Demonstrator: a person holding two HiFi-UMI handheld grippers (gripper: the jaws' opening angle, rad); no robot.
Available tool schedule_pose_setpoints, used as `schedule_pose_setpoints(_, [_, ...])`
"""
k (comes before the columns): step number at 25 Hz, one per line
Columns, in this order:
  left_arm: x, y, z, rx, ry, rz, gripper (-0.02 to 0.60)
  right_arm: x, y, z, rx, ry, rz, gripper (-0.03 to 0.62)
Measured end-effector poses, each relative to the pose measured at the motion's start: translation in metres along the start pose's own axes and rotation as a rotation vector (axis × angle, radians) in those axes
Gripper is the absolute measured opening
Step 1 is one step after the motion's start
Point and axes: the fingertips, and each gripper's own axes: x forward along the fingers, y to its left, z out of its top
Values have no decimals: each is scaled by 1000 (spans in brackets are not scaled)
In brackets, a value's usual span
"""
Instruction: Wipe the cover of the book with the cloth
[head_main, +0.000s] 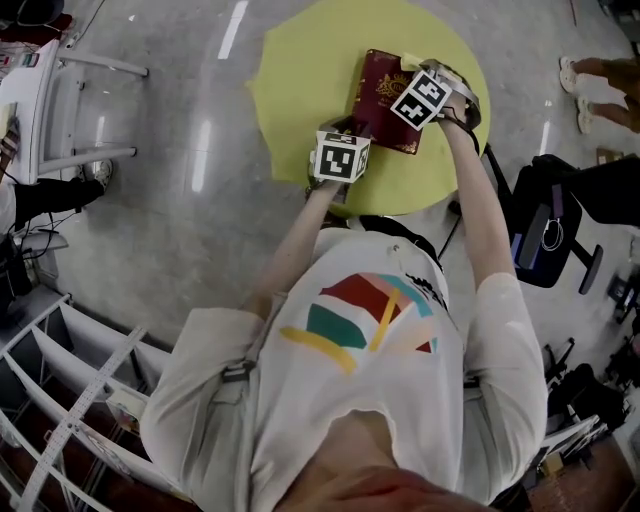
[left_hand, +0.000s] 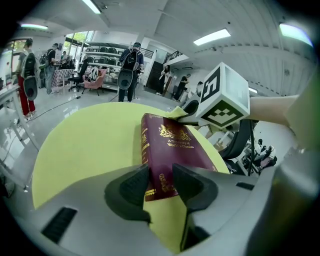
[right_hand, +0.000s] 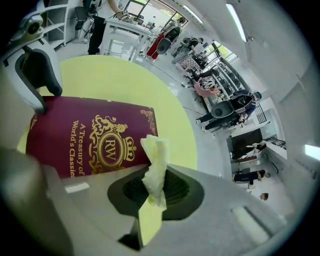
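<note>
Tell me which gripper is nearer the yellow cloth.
Right. The right gripper is shut on the cloth over the book's far end. The left gripper clamps the book's near end, apart from the cloth.

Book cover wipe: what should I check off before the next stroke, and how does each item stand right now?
1. Grip on the cloth by the right claw: ok, pinched between the jaws.
2. Hold on the book by the left claw: ok, jaws on its near end.
3. Front cover facing up on the yellow table: ok.
4. Contact between cloth and cover: cannot tell; the cloth sits at the book's corner.
5. Path across the cover free of other things: ok.
</note>
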Motion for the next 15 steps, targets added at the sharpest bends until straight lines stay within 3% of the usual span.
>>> schedule_pose_setpoints(15, [-2,1,-1,-4,-5,-13,153,-12,39,-6,-115,46,54,29])
